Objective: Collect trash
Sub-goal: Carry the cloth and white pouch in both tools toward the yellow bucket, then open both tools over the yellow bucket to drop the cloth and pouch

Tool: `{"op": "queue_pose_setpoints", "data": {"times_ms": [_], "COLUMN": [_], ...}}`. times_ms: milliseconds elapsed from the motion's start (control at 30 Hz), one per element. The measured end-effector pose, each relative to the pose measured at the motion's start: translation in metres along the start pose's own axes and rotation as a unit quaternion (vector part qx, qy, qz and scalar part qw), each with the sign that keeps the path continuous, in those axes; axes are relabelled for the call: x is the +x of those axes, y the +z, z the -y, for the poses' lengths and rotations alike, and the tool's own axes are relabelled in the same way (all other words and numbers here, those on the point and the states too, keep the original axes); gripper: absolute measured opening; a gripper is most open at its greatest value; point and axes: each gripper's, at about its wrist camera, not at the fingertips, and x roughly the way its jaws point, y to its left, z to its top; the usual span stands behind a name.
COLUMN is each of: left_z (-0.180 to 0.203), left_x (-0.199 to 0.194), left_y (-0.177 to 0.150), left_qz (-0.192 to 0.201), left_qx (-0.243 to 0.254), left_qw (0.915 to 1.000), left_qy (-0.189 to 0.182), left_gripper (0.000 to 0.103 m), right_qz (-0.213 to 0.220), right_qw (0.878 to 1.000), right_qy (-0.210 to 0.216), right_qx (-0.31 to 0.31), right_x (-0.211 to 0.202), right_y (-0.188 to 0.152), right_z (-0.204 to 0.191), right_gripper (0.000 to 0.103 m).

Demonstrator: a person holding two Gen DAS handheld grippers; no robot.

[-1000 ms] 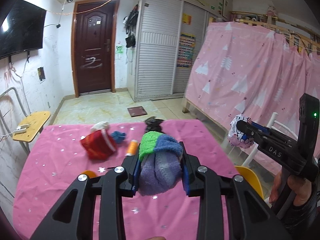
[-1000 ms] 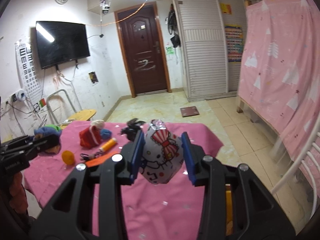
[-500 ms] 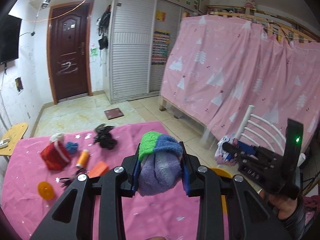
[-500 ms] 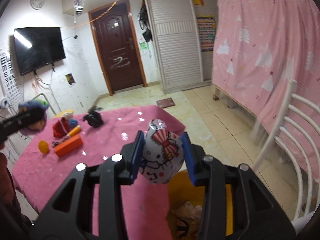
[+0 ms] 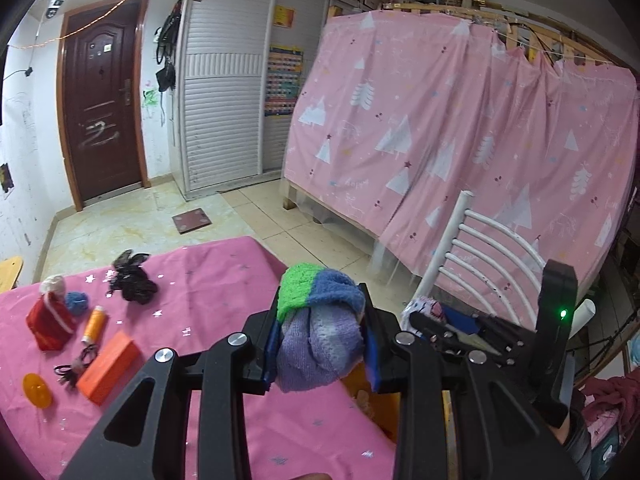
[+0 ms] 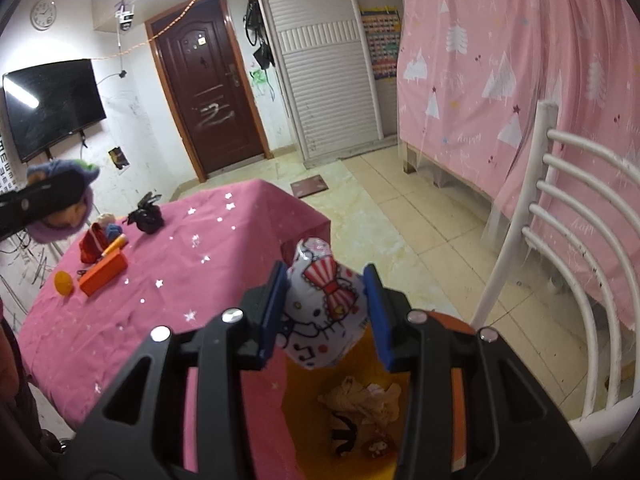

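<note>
My left gripper (image 5: 320,340) is shut on a knitted sock (image 5: 316,340), green, blue and purple, held above the right edge of the pink table (image 5: 208,304). My right gripper (image 6: 326,312) is shut on a white Hello Kitty wrapper (image 6: 320,312) and holds it directly above an open yellow trash bin (image 6: 352,412) that has crumpled trash inside. The right gripper also shows in the left wrist view (image 5: 424,316), just right of the table. The left gripper with the sock shows at far left of the right wrist view (image 6: 52,200).
On the table lie a red Santa figure (image 5: 50,320), an orange spool (image 5: 94,324), an orange box (image 5: 110,366), a yellow disc (image 5: 36,390), a black bow (image 5: 132,276) and hair ties (image 5: 74,366). A white chair (image 6: 568,248) stands right of the bin, before a pink curtain (image 5: 460,128).
Both grippers have swung right, from over the table toward its right edge. The right gripper with the wrapper now hangs over the yellow bin. Both stay shut on their loads.
</note>
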Motion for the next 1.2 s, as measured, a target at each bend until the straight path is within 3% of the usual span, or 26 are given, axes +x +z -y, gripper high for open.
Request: {"op": "queue_pose_setpoints", "data": {"times_ms": [133,467,533,667,1100,1200], "left_z": [0.008,0.025,0.028,0.034,0.017,0.007], "left_x": [0.019,0.061,0.068,0.078,0.057,0.044], "left_y": [0.001,-0.003,-0.004,-0.008,-0.006,-0.003], "left_qz": [-0.011,-0.043,-0.051,-0.063,-0.056,-0.046], "left_qx": [-0.008,-0.024,-0.028,-0.032,-0.048,-0.053], "left_qw": [0.9998,0.9972,0.9961,0.9951,0.9952,0.9957], "left_qy": [-0.017,-0.056,-0.066,-0.069,-0.065,-0.06], "left_gripper": [0.025,0.028,0.035,0.061,0.062,0.062], "right_qz": [-0.015,-0.003,-0.001,-0.001,-0.003,0.0], "right_qw": [1.0,0.999,0.998,0.998,0.999,1.0], "right_qy": [0.005,-0.013,-0.018,-0.025,-0.019,-0.011], "right_qx": [0.015,0.05,0.054,0.055,0.032,0.018], "right_x": [0.009,0.001,-0.002,-0.007,-0.008,-0.008], "right_y": [-0.007,-0.011,-0.012,-0.015,-0.007,-0.003], "right_z": [0.007,0.03,0.033,0.036,0.009,-0.005], "right_gripper": [0.053,0.056,0.057,0.057,0.058,0.067]}}
